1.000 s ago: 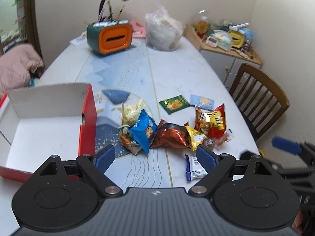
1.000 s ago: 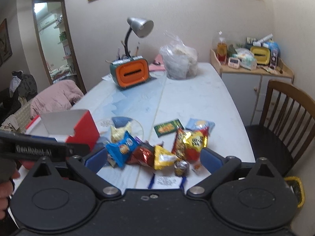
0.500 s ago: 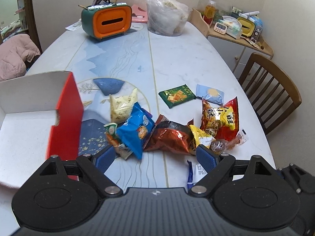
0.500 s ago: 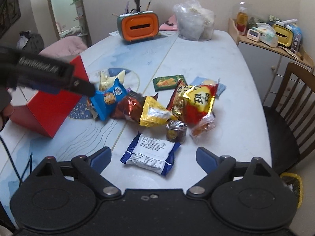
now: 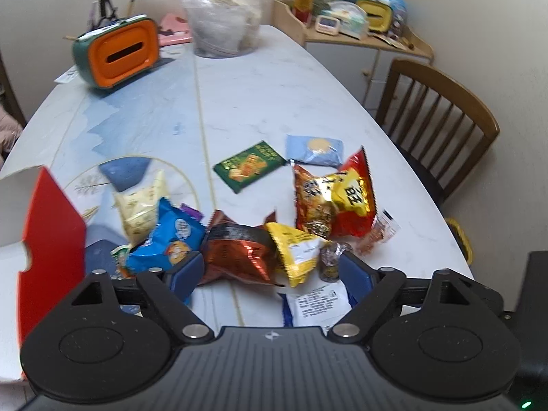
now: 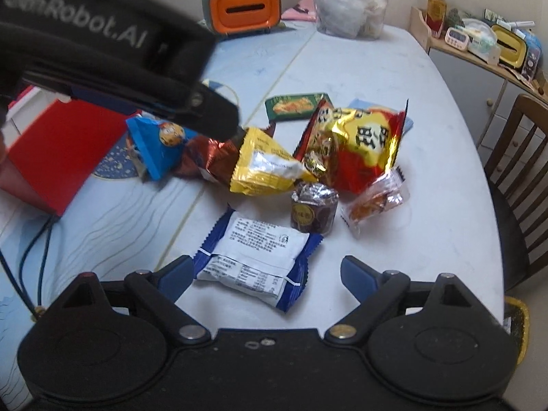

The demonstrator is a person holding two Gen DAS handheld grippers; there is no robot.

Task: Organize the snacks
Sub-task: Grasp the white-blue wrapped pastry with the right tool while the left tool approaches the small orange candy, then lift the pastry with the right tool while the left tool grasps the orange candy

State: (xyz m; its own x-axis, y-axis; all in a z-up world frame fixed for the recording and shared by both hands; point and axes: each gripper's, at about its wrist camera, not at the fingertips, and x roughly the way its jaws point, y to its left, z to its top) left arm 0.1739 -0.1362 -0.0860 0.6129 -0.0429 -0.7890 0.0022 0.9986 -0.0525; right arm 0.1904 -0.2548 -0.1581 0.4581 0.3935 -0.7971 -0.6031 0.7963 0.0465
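Note:
Several snack packets lie heaped mid-table. My left gripper (image 5: 270, 274) is open, low over the heap, with a copper foil packet (image 5: 239, 250) and a yellow packet (image 5: 298, 250) between its fingers, unpressed. In the right wrist view its black body (image 6: 102, 44) reaches over the blue packet (image 6: 161, 144). My right gripper (image 6: 267, 274) is open around a white-and-blue packet (image 6: 253, 253) lying flat; its left finger is at the packet's edge and its right finger stands apart. A red-and-gold bag (image 6: 363, 144), a small brown foil cake (image 6: 313, 210) and a green packet (image 6: 296, 106) lie beyond. An open red box (image 5: 51, 233) stands left.
An orange-and-green holder (image 5: 118, 54) and a clear plastic bag (image 5: 222, 24) stand at the table's far end. A wooden chair (image 5: 438, 120) is at the right edge, with a cluttered cabinet (image 5: 352, 17) behind it. A thin cable (image 6: 34, 257) runs over the table's left.
Both grippers have come down toward the heap. The left one shifted right, away from the red box. The right one now has the white-and-blue packet between its fingers.

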